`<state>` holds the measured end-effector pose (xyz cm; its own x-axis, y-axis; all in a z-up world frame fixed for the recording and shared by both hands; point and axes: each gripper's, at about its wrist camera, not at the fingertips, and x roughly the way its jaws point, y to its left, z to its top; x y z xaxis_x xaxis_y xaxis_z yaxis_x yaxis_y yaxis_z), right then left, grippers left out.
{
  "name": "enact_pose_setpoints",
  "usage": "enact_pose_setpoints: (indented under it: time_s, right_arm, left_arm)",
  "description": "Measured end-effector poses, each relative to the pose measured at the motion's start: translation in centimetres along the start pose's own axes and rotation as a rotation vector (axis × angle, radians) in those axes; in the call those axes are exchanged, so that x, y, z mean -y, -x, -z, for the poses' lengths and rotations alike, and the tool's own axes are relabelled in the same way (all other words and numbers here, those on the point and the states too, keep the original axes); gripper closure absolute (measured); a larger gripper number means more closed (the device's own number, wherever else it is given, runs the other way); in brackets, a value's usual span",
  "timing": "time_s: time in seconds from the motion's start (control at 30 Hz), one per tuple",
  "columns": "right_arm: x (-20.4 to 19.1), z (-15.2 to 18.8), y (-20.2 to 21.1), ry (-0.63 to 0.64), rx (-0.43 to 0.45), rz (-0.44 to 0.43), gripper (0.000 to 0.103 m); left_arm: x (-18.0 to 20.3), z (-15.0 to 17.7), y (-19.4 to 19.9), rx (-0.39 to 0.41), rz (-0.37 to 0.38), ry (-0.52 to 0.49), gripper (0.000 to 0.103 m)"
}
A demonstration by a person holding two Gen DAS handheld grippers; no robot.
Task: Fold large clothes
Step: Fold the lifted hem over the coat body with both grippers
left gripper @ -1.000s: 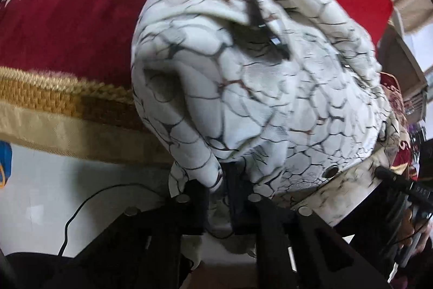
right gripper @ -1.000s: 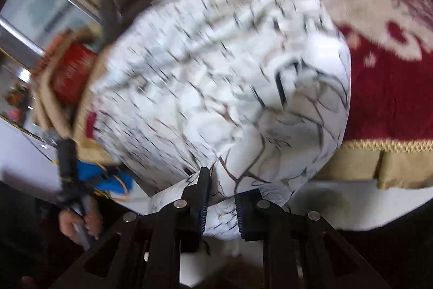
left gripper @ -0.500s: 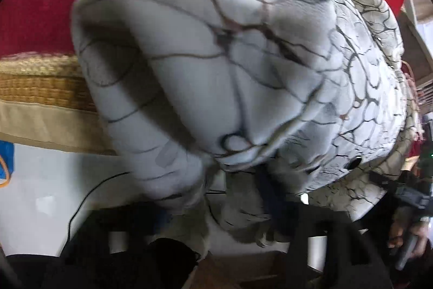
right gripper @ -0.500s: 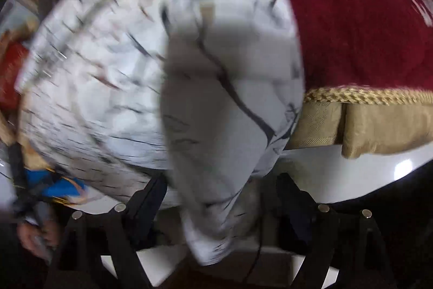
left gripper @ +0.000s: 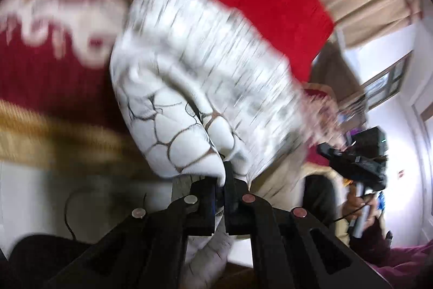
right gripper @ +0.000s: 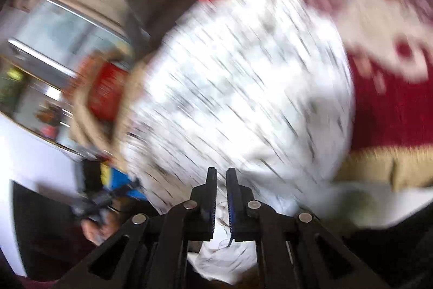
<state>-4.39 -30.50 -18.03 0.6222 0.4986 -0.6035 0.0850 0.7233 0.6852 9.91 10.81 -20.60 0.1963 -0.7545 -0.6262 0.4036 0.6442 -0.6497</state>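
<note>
Garment (left gripper: pixel 189 104), white with a dark crackle print, bunched and blurred over the red patterned bedspread (left gripper: pixel 46 83), hanging off the gold-trimmed near edge toward 6 o'clock. Left tongs (left gripper: pixel 220 180) pinched tight on a fold of the cloth, jaws just drawn together, fabric spilling out at 12 o'clock above the tips and trailing down between the arms. Right tongs (right gripper: pixel 221 178) nearly shut too, only a sliver between the tips, jaws just snapped closed; white cloth lying in that gap lower down and hanging beneath, so most likely a grip on a thin layer, though blur hides the pads' contact. From the left camera, right tongs visible at 3 o'clock with a hand (left gripper: pixel 357 202) below them; from the right camera, left tongs low at 8 o'clock. Progress by the look of it: early to middle. Both edges taken up, cloth lumpy and rumpled, no flat crease or tidy stack anywhere. Left to do, probably: spread flat on the bedspread, fold over, smooth, fold again.
</note>
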Motion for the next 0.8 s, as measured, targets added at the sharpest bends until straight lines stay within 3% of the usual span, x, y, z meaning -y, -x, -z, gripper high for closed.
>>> enact_pose_setpoints:
  time_s: [0.03, 0.13, 0.2, 0.27, 0.33, 0.37, 0.4, 0.47, 0.67, 0.73, 0.77, 0.8]
  right_arm:
    - [-1.0, -1.5, 1.2, 0.028, 0.040, -0.005, 0.096]
    - [-2.4, -2.9, 1.2, 0.092, 0.050, 0.064, 0.096]
    - [-1.9, -3.5, 2.4, 0.076, -0.001, 0.143, 0.091]
    - [-1.3, -2.2, 0.5, 0.027, -0.093, 0.190, 0.091]
    - [1.2, -0.7, -0.5, -0.030, -0.154, 0.244, 0.074]
    - [2.2, 0.3, -0.5, -0.049, -0.155, 0.278, 0.055]
    - [3.4, 1.7, -0.3, -0.064, -0.138, 0.323, 0.024]
    - [5.1, 3.4, -0.5, -0.092, -0.107, 0.385, 0.015]
    - [10.1, 6.4, -6.1, -0.174, -0.227, 0.435, 0.015]
    - [11.1, 6.8, -8.2, -0.228, -0.187, 0.408, 0.017]
    - [11.4, 7.1, -8.7, -0.244, -0.183, 0.406, 0.026]
    - [11.5, 7.4, -9.3, -0.256, -0.203, 0.394, 0.067]
  left_arm:
    - [0.7, -1.3, 1.2, 0.033, 0.021, -0.007, 0.099]
    - [2.5, -4.4, 3.6, 0.078, 0.038, -0.042, 0.099]
    - [3.3, -5.4, 3.8, 0.074, 0.042, -0.072, 0.099]
    - [4.1, -5.7, 1.8, 0.042, 0.044, -0.098, 0.099]
    - [5.3, -5.0, -0.5, 0.010, 0.046, -0.111, 0.100]
    - [5.2, -4.5, -1.3, -0.007, 0.048, -0.112, 0.100]
    - [4.9, -4.3, -2.4, -0.030, 0.048, -0.106, 0.100]
    - [5.1, -3.1, -1.4, -0.055, 0.049, -0.097, 0.100]
    - [4.7, -2.5, -2.0, -0.065, 0.039, -0.090, 0.100]
    - [4.9, -2.5, -2.0, -0.061, 0.031, -0.091, 0.100]
    - [5.0, -2.5, -2.0, -0.057, 0.031, -0.092, 0.100]
    - [5.0, -2.5, -1.7, -0.050, 0.034, -0.093, 0.100]
